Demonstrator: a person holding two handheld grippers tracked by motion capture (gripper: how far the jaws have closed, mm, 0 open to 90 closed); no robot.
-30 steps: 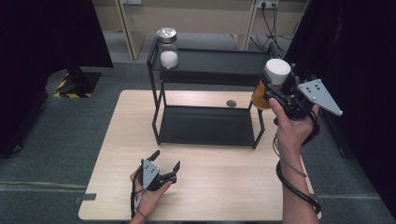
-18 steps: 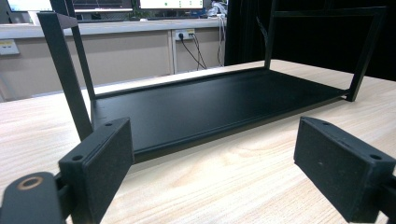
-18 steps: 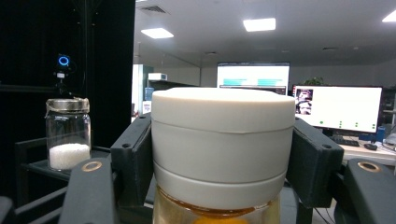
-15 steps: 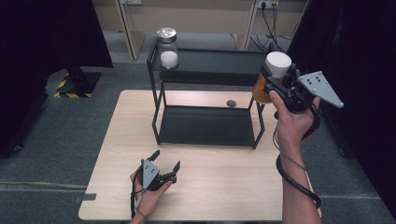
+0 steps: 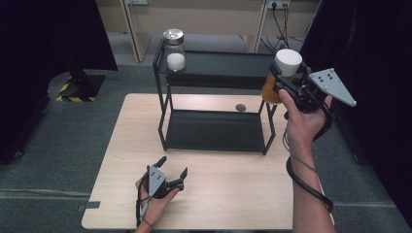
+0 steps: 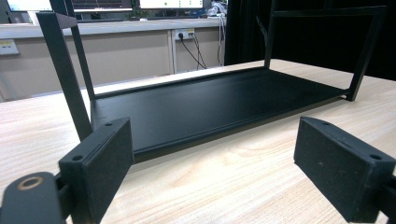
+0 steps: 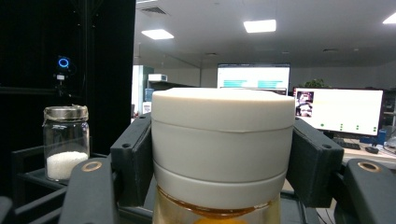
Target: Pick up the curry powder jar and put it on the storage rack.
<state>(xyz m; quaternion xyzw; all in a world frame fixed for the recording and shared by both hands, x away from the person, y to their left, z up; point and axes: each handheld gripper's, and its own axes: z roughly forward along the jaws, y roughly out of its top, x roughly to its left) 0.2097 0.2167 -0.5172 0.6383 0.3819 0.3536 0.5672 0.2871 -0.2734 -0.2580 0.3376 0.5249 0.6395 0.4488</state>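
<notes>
Nearest the desk's [image 5: 233,194] front edge, the left gripper [image 5: 170,168] rests low in the person's hand, its fingers [image 6: 100,161] spread wide with nothing between them, pointing at the black rack's [image 5: 214,131] bottom shelf. Farther back, beyond the desk's right edge, the right gripper [image 5: 286,80] is raised at the rack's top shelf height — its fingers [image 7: 133,161] are clamped on the white lid of a jar [image 5: 281,75] with amber contents. The jar hangs in the air just at the right end of the top shelf, not yet set down. At the far left corner of that shelf a glass jar [image 5: 174,50] with a metal lid and white grains already stands.

By my reckoning the lifting is done; what remains is to carry the amber jar over the shelf, lower it and let go. A small dark disc [image 5: 240,107] lies on the desk behind the rack — what it is I cannot tell. The jar's bottom is cut off in the right gripper view.
</notes>
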